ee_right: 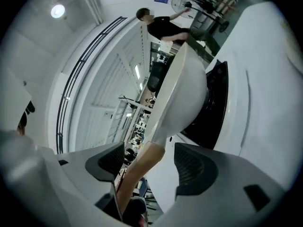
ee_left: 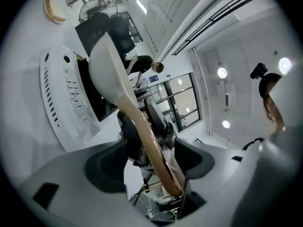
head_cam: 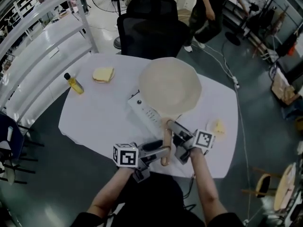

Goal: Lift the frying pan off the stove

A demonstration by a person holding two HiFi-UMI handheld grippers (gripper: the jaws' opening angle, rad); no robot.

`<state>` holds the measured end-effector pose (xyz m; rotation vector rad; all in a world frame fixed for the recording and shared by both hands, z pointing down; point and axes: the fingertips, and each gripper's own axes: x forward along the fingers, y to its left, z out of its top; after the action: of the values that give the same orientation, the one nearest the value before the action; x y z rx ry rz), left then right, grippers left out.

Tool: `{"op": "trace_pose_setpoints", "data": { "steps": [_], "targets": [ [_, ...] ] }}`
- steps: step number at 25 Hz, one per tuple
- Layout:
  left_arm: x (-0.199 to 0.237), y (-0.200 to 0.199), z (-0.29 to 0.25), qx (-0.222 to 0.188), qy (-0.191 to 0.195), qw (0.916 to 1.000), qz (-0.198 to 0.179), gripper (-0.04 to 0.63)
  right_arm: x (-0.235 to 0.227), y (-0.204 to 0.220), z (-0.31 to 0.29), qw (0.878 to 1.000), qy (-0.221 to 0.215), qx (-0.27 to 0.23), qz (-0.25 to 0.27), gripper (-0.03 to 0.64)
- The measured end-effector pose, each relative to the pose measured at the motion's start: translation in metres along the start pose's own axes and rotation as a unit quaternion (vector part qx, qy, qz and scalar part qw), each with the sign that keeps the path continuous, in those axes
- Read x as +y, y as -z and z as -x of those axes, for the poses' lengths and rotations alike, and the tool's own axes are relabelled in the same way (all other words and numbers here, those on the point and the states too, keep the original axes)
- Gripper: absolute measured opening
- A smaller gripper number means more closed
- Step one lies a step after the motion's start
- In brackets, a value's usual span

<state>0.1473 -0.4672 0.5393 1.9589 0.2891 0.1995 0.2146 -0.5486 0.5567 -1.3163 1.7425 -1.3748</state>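
Note:
A cream frying pan (head_cam: 169, 88) sits over the white stove (head_cam: 146, 111) on the white table (head_cam: 99, 112). Its wooden handle (head_cam: 166, 143) points toward me. My left gripper (head_cam: 163, 151) reaches in from the left at the handle's near end. In the left gripper view the handle (ee_left: 142, 126) runs slantwise between the jaws of that gripper (ee_left: 151, 155), close to the right one, with a gap on the left. My right gripper (head_cam: 174, 129) straddles the handle nearer the pan. In the right gripper view the handle (ee_right: 144, 162) lies between the jaws of that gripper (ee_right: 149, 160), with room on both sides.
A small bottle of yellow oil (head_cam: 74, 83) and a slice of bread (head_cam: 103, 74) lie at the table's far left. A pale yellow scrap (head_cam: 218, 126) lies by the right edge. A black chair (head_cam: 151, 27) stands behind the table, and a person (head_cam: 208, 8) walks beyond it.

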Motion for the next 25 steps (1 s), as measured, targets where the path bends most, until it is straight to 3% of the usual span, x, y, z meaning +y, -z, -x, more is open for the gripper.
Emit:
{"op": "trace_pose_setpoints", "data": {
  "steps": [5,8,9,10,11,12,19,25],
  "targets": [
    [-0.009,0.014,-0.016,0.049,0.049,0.9976,0.003,0.290,0.015,0.003,-0.024,0.997,-0.066,0.037,-0.006,0.319],
    [-0.010,0.019,-0.023,0.072,0.060,0.9956,-0.001,0.288,0.008,0.001,-0.029,0.997,-0.057,0.044,-0.020,0.319],
    [-0.009,0.020,-0.024,0.076,0.062,0.9952,0.002,0.259,0.006,-0.001,-0.030,0.997,-0.055,0.042,-0.023,0.313],
    [-0.009,0.020,-0.025,0.077,0.061,0.9951,0.010,0.161,0.004,-0.004,-0.032,0.998,-0.051,0.040,-0.022,0.274],
    [-0.009,0.019,-0.025,0.077,0.062,0.9949,0.021,0.154,0.003,-0.006,-0.033,0.998,-0.046,0.039,-0.021,0.206],
    [-0.008,0.019,-0.024,0.079,0.063,0.9945,0.029,0.144,0.001,-0.007,-0.034,0.998,-0.042,0.038,-0.022,0.202],
    [-0.004,0.020,-0.023,0.076,0.065,0.9947,0.022,0.132,-0.003,-0.009,-0.035,0.998,-0.047,0.015,-0.031,0.192],
    [-0.005,0.019,-0.021,0.092,0.053,0.9939,-0.028,0.148,-0.004,-0.009,-0.033,0.999,-0.028,-0.002,-0.030,0.193]
  ]
}}
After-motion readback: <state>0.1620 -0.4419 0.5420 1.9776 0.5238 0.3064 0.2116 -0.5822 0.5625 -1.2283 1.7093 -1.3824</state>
